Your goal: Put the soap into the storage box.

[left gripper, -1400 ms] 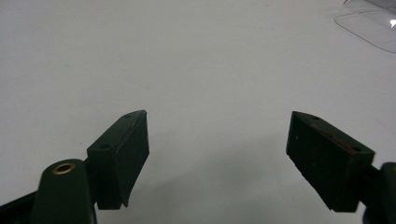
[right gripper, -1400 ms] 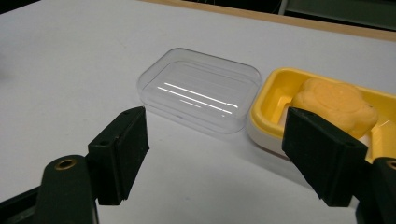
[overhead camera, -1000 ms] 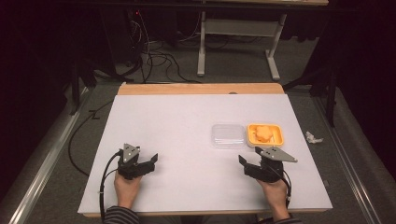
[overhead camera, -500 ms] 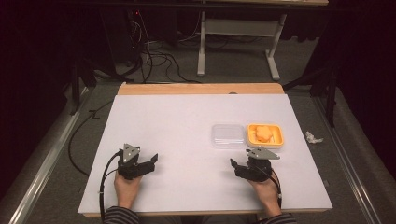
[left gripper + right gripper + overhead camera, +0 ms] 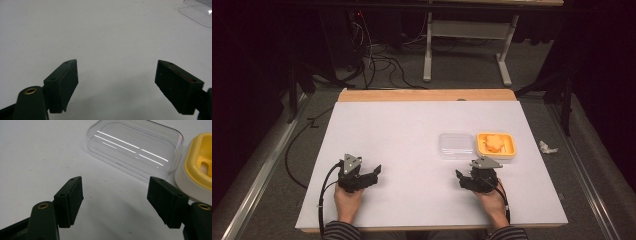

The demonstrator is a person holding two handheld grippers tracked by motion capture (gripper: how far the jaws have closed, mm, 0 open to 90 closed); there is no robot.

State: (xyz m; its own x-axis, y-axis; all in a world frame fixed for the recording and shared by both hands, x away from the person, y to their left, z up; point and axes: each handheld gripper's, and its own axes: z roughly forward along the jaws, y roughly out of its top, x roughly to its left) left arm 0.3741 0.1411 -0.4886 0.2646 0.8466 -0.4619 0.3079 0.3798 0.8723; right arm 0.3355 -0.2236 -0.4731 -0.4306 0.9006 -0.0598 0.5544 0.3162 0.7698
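Observation:
A clear plastic lid (image 5: 455, 144) lies flat on the white table (image 5: 412, 130), touching the left side of a yellow and white tray (image 5: 508, 150) that holds an orange item (image 5: 493, 142). My right gripper (image 5: 464, 178) rests on the table just in front of them, open, jaws wide apart with nothing between. The lid (image 5: 135, 147) and the tray (image 5: 197, 167) sit just beyond those jaws in the right gripper view. My left gripper (image 5: 373, 172) rests at the front left, open over bare table (image 5: 100, 37), with the lid's edge (image 5: 197, 15) far off at the top right.
A crumpled white scrap (image 5: 546, 147) lies on the floor right of the table. A wooden strip (image 5: 427, 95) runs along the table's far edge. Cables and a white stand (image 5: 462, 45) sit on the floor beyond.
My right gripper has moved left across the table front, from below the tray to below the lid. The left gripper has stayed still.

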